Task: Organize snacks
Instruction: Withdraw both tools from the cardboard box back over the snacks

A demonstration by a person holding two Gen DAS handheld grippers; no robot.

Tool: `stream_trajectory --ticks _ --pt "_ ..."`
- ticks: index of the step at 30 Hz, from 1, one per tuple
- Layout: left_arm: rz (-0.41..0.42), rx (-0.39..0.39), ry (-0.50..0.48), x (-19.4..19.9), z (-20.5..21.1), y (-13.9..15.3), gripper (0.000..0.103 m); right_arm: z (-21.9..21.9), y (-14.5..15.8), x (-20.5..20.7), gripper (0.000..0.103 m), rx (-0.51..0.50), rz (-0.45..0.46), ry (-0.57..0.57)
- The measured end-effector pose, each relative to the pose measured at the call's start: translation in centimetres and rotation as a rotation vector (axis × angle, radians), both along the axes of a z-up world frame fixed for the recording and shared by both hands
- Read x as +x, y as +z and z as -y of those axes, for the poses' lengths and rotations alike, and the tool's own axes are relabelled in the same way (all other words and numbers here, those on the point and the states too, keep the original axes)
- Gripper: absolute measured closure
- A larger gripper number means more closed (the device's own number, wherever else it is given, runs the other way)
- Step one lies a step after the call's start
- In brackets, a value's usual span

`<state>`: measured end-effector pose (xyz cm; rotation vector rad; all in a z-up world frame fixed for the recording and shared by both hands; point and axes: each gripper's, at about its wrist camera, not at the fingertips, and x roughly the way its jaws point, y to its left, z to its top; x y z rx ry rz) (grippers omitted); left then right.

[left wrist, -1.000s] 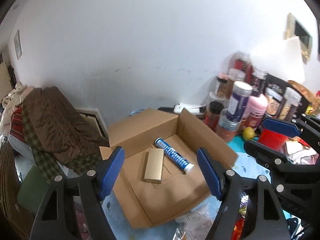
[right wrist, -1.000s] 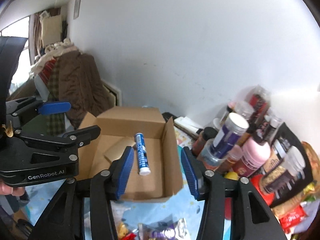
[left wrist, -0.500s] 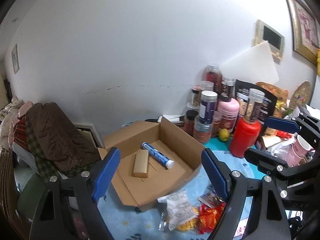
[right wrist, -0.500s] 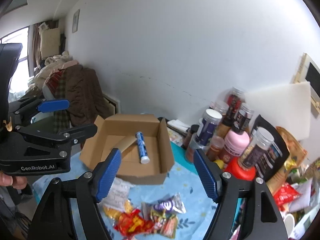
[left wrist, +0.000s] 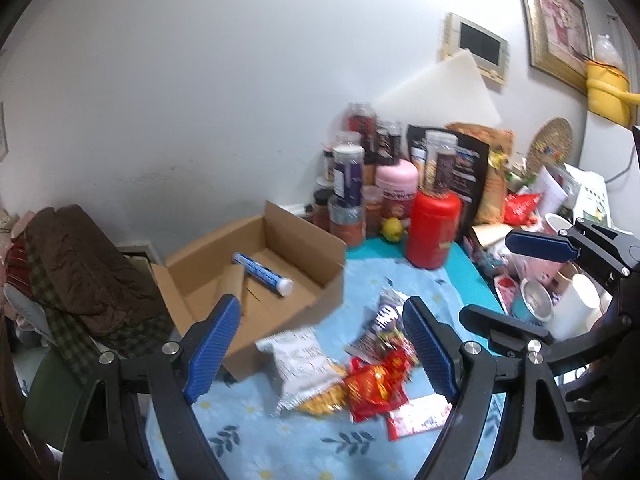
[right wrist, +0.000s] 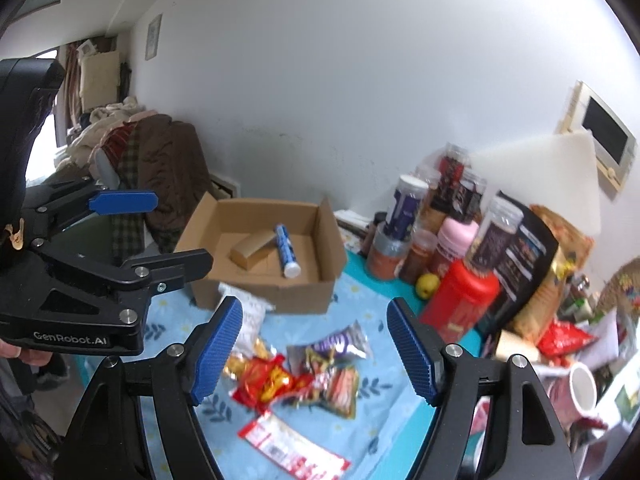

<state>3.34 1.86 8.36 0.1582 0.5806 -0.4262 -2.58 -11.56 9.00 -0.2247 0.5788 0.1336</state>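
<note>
Foil snack packets (right wrist: 296, 376) lie heaped on the table (left wrist: 400, 280) before a cardboard box (right wrist: 304, 300); left claw (left wrist: 320, 346) and right claw (right wrist: 314, 346) hover spread and empty. Light, crinkly and crushable, they look best pinched at a sealed edge.

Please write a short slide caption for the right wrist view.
Open right gripper above loose snack packets on a floral cloth, with a cardboard box holding a blue tube behind.
</note>
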Motion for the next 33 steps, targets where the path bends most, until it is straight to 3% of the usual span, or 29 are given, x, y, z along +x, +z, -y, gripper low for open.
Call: stream_trajectory --ticks 13,26,33 --pt "-0.141 -0.005 -0.028 -2.3 1.1 -6.5 0.019 1.2 -6.1 -3.7 0.027 0.051 -0.105 -0.002" --pt "-0.301 -0.035 0.044 -1.2 0.4 -13.3 0.019 2.2 -13.8 -2.3 0.023 0.075 -0.293 0.067" --pt "-0.382 -0.103 0.102 0.1 -0.9 -16.4 0.019 2.8 -17.1 -0.2 0.009 0.040 -0.403 0.152"
